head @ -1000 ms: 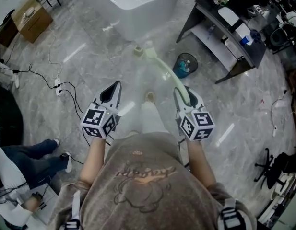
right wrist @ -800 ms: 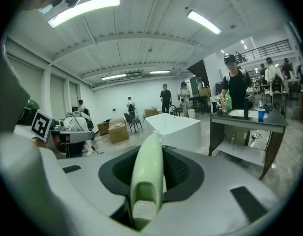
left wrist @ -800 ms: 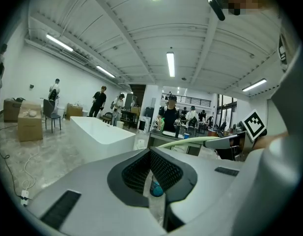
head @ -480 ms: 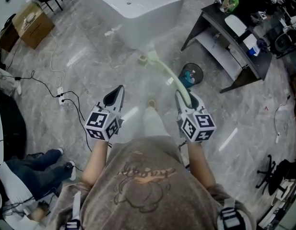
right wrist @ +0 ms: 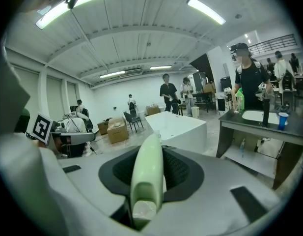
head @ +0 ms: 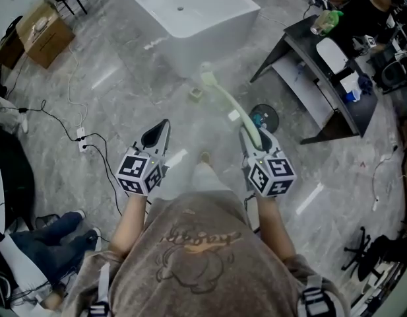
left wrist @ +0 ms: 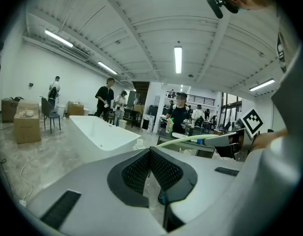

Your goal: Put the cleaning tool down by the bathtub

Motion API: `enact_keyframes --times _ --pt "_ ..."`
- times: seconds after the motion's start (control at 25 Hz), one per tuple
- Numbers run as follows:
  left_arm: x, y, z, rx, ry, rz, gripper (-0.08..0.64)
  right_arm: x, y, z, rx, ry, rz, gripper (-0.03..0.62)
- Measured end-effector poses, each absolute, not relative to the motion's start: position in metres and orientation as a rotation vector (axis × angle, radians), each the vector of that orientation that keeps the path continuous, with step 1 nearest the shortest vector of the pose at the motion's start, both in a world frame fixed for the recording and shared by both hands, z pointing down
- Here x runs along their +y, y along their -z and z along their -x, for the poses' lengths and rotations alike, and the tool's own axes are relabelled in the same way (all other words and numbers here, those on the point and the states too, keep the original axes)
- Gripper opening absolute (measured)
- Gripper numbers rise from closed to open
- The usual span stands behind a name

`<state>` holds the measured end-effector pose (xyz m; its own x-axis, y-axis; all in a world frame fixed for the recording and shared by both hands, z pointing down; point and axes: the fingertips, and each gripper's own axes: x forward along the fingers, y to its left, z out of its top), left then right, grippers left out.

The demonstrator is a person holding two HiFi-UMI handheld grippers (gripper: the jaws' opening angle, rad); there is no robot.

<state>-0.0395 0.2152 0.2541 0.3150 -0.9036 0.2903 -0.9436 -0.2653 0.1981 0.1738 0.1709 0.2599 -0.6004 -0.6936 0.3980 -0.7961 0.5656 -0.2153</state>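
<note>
one pale green cleaning tool (head: 224,101) is pinched by its handle in the right claw (head: 254,136), up in the air (its far end is near the bathtub (head: 210,41)). the left claw (head: 160,129) is closed and empty. next, i think, it needs lowering onto the shiny grey floor (head: 124,98) beside the bathtub. a dark desk (head: 322,78) stands nearby.

Can see only part of the bathtub (head: 190,18), cropped by the head view's top edge. Cannot follow the cleaning tool (head: 224,101) to its near end, buried in the right claw (head: 250,132). Cannot make out its far head in the right gripper view, foreshortened behind its own length. Cannot name the small pale thing (head: 196,93) on the floor (head: 124,98): too small. Only glimpse the bin (head: 269,114), partly behind tool and claw.
</note>
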Motion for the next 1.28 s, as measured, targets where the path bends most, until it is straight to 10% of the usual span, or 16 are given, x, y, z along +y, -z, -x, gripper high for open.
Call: enact_keyframes --times 1.28 --pt "-0.02 -0.262 0.069 -1.59 -0.188 -2.35 0.0 -0.038 -0.277 -0.13 -2.485 -0.601 -1.235 0.118"
